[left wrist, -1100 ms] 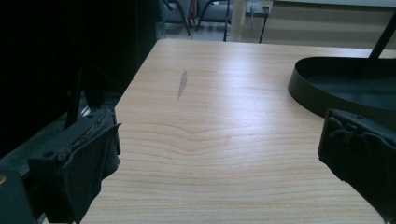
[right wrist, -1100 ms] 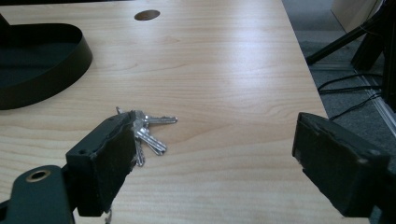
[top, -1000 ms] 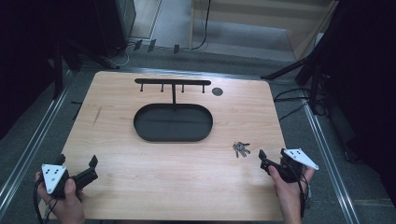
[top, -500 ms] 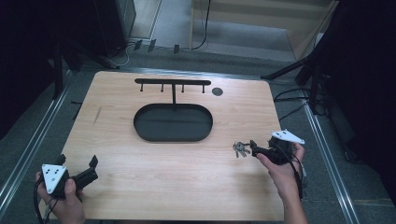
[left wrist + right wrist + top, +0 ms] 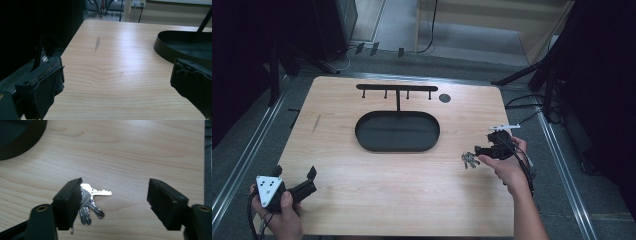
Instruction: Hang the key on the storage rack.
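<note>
Your left gripper (image 5: 307,181) sits at the near left corner of the wooden table (image 5: 412,190), held in your left hand (image 5: 282,212). Its jaws stand wide apart and hold nothing. In the left gripper view only bare tabletop lies between the fingers (image 5: 47,82), and the black oval tray (image 5: 397,131) lies ahead, beyond the right-hand finger. A thin black rack with pegs (image 5: 397,89) stands past the tray's far rim.

Your right gripper (image 5: 479,151), in your right hand (image 5: 507,167), is low over the table near its right edge, jaws also spread wide with nothing gripped. A bunch of keys (image 5: 90,200) lies flat on the wood. In the right gripper view the keys sit just beside and partly behind the left-hand finger (image 5: 68,200), well apart from the other finger, with open tabletop across most of the gap. Whether that finger touches the keys cannot be told.
</note>
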Demonstrator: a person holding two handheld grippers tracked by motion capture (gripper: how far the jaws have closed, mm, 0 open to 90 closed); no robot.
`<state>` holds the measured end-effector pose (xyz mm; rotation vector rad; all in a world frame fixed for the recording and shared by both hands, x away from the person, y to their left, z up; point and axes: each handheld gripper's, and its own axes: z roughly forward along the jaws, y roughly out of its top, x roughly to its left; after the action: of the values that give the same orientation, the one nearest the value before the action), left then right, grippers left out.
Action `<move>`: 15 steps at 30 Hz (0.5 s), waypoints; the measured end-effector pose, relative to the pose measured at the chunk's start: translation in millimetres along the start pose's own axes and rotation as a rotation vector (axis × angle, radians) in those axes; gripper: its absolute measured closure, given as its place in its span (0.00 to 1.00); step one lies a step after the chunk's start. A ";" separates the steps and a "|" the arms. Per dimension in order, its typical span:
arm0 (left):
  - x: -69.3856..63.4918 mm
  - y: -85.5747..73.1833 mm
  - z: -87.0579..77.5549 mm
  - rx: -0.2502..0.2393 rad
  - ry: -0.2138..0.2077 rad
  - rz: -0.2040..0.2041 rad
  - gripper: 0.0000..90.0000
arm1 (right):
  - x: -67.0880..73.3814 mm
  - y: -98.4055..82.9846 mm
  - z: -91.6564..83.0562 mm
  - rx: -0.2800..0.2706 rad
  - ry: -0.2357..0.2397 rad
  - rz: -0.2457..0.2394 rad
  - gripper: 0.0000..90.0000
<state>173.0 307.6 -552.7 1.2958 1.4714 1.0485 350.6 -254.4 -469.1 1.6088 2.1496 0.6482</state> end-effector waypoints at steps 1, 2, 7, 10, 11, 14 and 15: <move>0.3 0.1 0.1 0.001 -0.001 -0.001 0.00 | 0.8 3.5 3.8 0.036 0.006 -0.013 0.36; 0.3 0.1 0.1 0.001 -0.001 -0.001 0.00 | 1.5 4.6 5.2 0.049 0.013 -0.022 0.38; 0.5 0.2 0.4 0.003 -0.002 -0.004 0.00 | 4.8 8.2 14.5 0.157 0.061 -0.072 0.47; 0.6 0.2 0.4 0.003 -0.002 -0.003 0.00 | 4.8 7.7 20.4 0.216 0.081 -0.104 0.50; 0.5 0.2 0.4 0.003 -0.002 -0.004 0.00 | 4.9 7.3 22.6 0.232 0.096 -0.110 0.49; 0.6 0.3 0.6 0.004 -0.002 -0.005 0.00 | 5.6 6.1 26.0 0.261 0.114 -0.117 0.47; 0.6 0.3 0.6 0.006 -0.003 -0.003 0.00 | 5.6 5.8 27.2 0.267 0.118 -0.120 0.46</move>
<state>173.6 308.2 -552.5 1.2982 1.4751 1.0407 368.6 -243.9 -488.3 1.5891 2.4861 0.4438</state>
